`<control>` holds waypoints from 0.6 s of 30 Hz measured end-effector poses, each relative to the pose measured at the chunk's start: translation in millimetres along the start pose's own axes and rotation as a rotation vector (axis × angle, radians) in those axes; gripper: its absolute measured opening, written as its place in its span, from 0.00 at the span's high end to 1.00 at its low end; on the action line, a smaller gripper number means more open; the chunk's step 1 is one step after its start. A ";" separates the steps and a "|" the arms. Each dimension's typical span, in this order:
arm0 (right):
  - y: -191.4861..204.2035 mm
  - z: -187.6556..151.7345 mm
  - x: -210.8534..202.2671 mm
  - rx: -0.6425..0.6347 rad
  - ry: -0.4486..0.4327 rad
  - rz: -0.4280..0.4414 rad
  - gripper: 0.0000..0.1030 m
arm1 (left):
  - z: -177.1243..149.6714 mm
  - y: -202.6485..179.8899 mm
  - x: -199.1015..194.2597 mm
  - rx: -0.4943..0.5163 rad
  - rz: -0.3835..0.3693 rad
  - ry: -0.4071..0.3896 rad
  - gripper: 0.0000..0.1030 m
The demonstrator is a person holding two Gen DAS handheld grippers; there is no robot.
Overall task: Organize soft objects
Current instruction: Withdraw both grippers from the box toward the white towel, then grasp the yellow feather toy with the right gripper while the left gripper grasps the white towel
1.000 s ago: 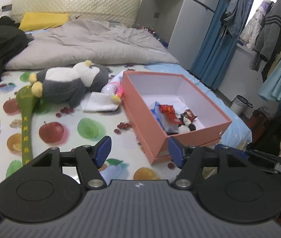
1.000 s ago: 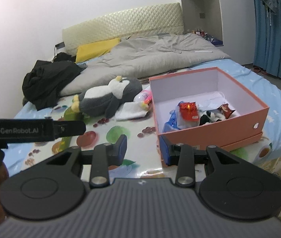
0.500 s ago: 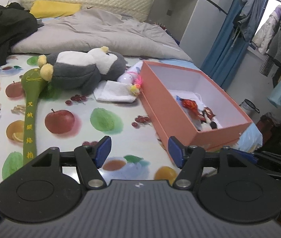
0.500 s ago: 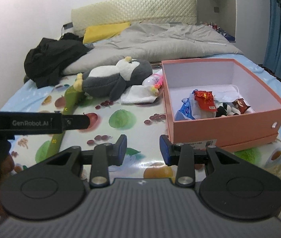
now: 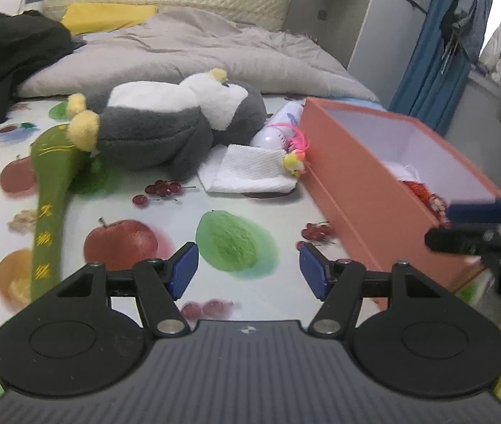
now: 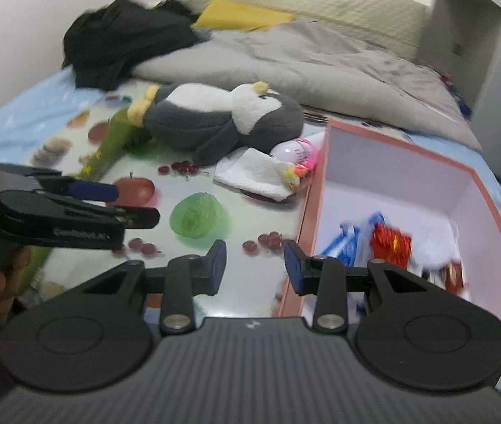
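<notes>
A grey and white plush penguin (image 5: 165,123) (image 6: 222,120) lies on the fruit-print sheet. A long green soft stick (image 5: 50,198) (image 6: 109,148) lies by its feet. A folded white cloth (image 5: 250,173) (image 6: 254,173) with a small yellow and pink toy (image 5: 294,157) (image 6: 294,175) and a white egg-shaped toy (image 5: 278,127) (image 6: 294,152) lie beside the open orange box (image 5: 363,190) (image 6: 307,212), which holds snack packets (image 6: 388,243). My left gripper (image 5: 248,270) is open and empty, low over the sheet in front of the penguin. My right gripper (image 6: 254,265) is open and empty by the box's near corner.
A grey duvet (image 5: 193,53), a yellow pillow (image 5: 109,16) and black clothes (image 5: 3,56) fill the back of the bed. A cabinet (image 5: 328,7), blue curtain (image 5: 434,46) and hanging clothes stand to the right. The left gripper shows in the right wrist view (image 6: 84,208).
Both grippers have moved forward and lower over the bed, nearer the penguin and the box. Both stayed open and empty. Nothing on the bed has moved.
</notes>
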State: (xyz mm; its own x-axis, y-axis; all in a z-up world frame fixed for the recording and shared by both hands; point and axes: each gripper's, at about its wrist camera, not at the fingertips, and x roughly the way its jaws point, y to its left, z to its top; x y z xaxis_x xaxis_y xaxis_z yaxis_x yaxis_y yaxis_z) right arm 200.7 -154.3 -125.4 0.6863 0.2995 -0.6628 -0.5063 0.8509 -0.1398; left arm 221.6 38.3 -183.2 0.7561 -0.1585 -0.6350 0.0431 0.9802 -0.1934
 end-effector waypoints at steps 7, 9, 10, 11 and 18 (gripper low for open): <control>-12.3 40.5 55.3 -0.244 0.096 0.042 0.40 | 18.1 -1.3 69.3 0.090 -0.006 0.000 0.32; -18.1 51.9 71.5 -0.301 0.119 0.060 0.40 | 23.5 -1.2 87.6 0.108 -0.019 -0.008 0.31; -20.9 57.7 80.4 -0.332 0.132 0.068 0.40 | 25.8 -1.5 95.7 0.116 -0.019 -0.006 0.31; -22.8 63.8 90.0 -0.367 0.144 0.071 0.40 | 28.1 -1.7 103.9 0.126 -0.018 -0.004 0.31; -30.0 102.5 158.1 -0.591 0.240 0.098 0.41 | 43.6 -2.4 153.7 0.220 -0.016 0.013 0.31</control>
State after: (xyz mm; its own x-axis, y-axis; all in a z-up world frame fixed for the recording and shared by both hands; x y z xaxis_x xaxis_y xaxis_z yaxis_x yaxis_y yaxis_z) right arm 377.9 -88.3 -150.6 0.5209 0.2009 -0.8296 -0.8100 0.4229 -0.4062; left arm 366.1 16.8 -247.7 0.7458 -0.1740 -0.6430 0.1973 0.9797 -0.0363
